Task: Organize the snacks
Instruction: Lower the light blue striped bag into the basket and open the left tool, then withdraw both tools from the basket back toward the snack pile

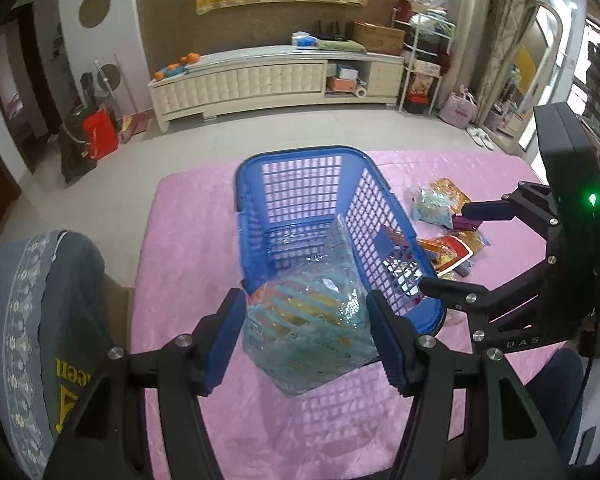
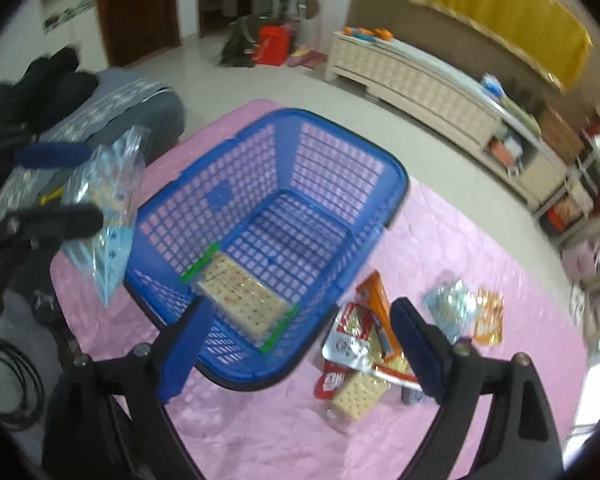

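While the left gripper [image 1: 306, 338] jaws clamp a crinkly clear packet [image 1: 304, 332], the right gripper [image 2: 298, 346] jaws gape over the lattice-walled plastic basket [image 2: 396, 184].

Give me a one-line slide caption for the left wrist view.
Left gripper holds a pale blue snack bag at the blue basket's near rim.
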The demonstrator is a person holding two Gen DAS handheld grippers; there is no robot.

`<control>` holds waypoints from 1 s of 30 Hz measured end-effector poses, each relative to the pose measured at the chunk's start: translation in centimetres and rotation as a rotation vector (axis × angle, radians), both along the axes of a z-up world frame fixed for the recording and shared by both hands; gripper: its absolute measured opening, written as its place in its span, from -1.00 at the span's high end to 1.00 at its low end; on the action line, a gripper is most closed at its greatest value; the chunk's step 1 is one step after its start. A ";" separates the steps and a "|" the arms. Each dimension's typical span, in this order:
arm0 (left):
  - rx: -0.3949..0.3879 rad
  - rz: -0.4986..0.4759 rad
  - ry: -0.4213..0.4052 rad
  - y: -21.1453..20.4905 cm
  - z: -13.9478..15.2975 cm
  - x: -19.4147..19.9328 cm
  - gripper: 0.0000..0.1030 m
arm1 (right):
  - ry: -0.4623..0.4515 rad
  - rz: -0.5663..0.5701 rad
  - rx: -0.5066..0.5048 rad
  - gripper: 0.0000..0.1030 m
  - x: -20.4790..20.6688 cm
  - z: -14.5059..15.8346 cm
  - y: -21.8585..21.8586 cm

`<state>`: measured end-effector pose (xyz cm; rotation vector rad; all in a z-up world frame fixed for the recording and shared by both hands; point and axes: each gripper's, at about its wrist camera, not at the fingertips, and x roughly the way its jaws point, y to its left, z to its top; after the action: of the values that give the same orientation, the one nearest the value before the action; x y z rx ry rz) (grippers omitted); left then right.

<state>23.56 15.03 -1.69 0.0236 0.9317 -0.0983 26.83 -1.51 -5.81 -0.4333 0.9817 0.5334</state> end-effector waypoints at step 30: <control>0.073 -0.077 0.086 -2.1 -3.5 4.0 -0.11 | 0.019 -0.159 0.110 -0.79 2.5 -0.7 -3.6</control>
<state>27.51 12.92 -5.23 0.1238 1.0202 -0.1373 29.38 -5.09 -6.52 -0.2495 0.9908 0.4461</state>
